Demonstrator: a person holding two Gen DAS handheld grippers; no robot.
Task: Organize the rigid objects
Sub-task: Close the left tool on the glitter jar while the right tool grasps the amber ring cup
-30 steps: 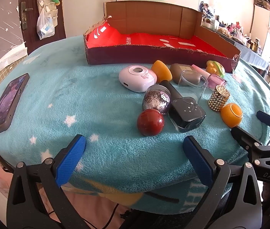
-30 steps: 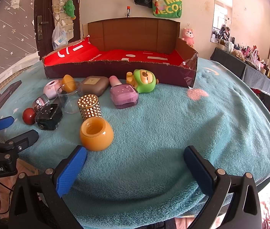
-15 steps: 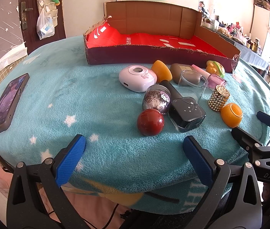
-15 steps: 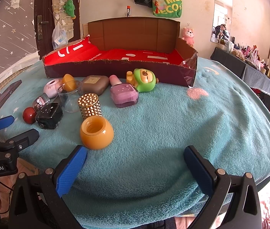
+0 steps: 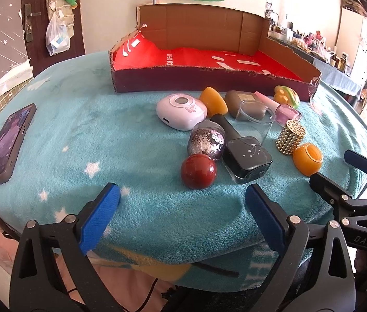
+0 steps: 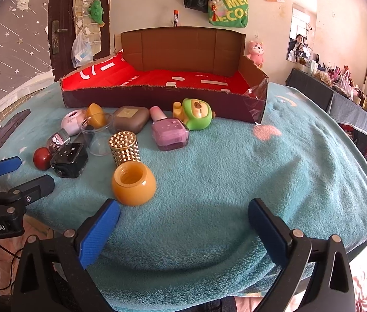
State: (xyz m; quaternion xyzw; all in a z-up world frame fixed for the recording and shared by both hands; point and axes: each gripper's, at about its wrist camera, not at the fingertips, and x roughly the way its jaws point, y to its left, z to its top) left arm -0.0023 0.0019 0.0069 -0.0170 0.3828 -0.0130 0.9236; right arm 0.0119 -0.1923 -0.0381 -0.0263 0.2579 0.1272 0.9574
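A fluffy teal star-patterned blanket [image 5: 105,135] covers the desk. At its far side sits a shallow cardboard box with a red lining [image 6: 162,78]. In front of the box lie a black square nail-polish bottle [image 5: 247,160], an amber round jar [image 6: 133,183] and a dark red ball [image 5: 198,170]. The left gripper [image 5: 182,209] has its fingers spread, just narrowing, on nothing; the right gripper [image 6: 183,219] fingers are spread, empty.

Phone [image 5: 6,143] on teal blanket [image 5: 105,130]
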